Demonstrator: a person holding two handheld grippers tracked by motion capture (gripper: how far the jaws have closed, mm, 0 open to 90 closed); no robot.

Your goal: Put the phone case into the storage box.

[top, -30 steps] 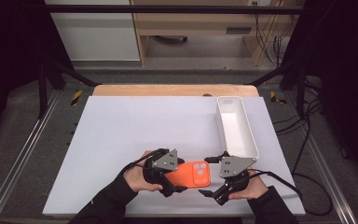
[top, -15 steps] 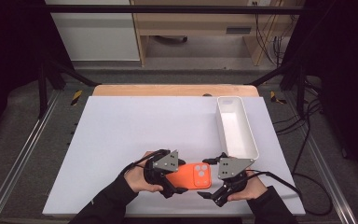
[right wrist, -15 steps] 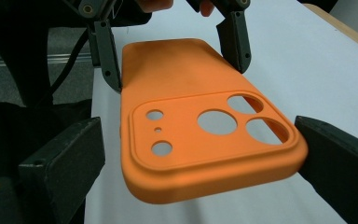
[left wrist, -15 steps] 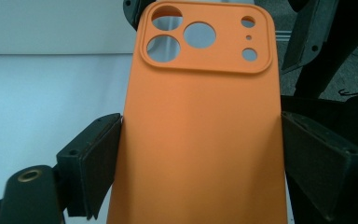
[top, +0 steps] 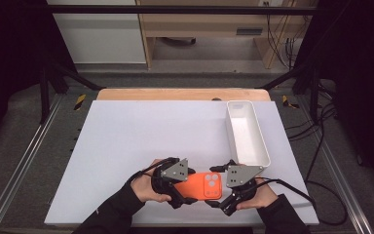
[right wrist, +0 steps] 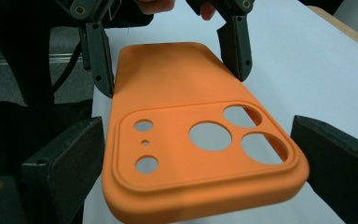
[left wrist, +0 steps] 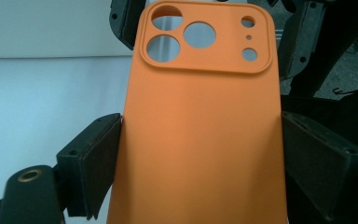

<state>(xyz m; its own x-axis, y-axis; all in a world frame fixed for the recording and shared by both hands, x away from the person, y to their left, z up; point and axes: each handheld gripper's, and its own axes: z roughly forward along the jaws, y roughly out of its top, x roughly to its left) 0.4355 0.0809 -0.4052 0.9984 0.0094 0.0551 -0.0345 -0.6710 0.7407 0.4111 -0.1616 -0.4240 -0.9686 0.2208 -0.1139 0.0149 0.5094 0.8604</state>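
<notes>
The left gripper is clamped on the plain end of a soft orange silicone phone case, its pads pressed against the two long edges. At the far, camera-cutout end, the right gripper straddles the case; its jaws have just been closing, with a slight gap remaining on either side. Beyond the right gripper stands a long white plastic bin on the white table sheet.

A phone case lay flat between the left gripper and the right gripper at the table's near edge, with a long tray just beyond the right gripper.
</notes>
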